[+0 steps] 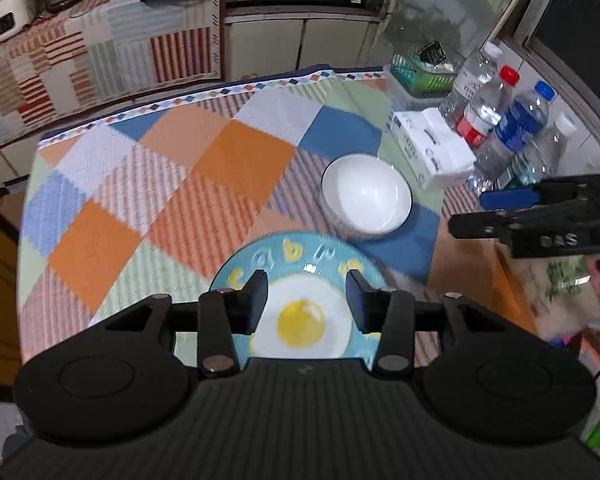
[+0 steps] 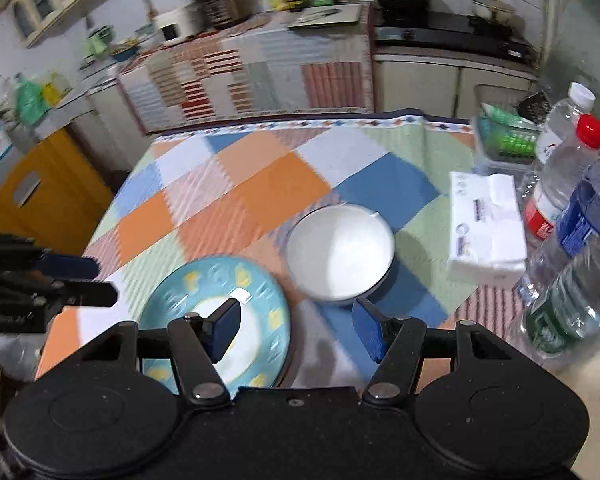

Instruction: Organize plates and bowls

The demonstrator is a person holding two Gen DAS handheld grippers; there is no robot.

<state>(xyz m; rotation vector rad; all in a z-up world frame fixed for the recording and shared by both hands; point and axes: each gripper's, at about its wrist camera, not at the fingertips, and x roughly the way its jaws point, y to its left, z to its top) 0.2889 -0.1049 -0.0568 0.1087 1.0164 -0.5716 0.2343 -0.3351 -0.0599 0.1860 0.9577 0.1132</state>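
A light blue plate with a fried-egg print (image 1: 300, 304) lies on the checked tablecloth near the front edge; it also shows in the right wrist view (image 2: 188, 292). A white bowl (image 1: 366, 194) stands upright just behind and right of it, also in the right wrist view (image 2: 340, 250). My left gripper (image 1: 306, 294) is open and empty, hovering over the plate. My right gripper (image 2: 296, 324) is open and empty, above the cloth between plate and bowl; it enters the left wrist view from the right (image 1: 484, 212).
A white tissue pack (image 1: 432, 148) lies right of the bowl. Several plastic water bottles (image 1: 508, 128) stand along the table's right edge, with a green basket (image 1: 420, 74) behind them. Kitchen counters stand beyond the table. A yellow stool (image 2: 40, 192) stands at the left.
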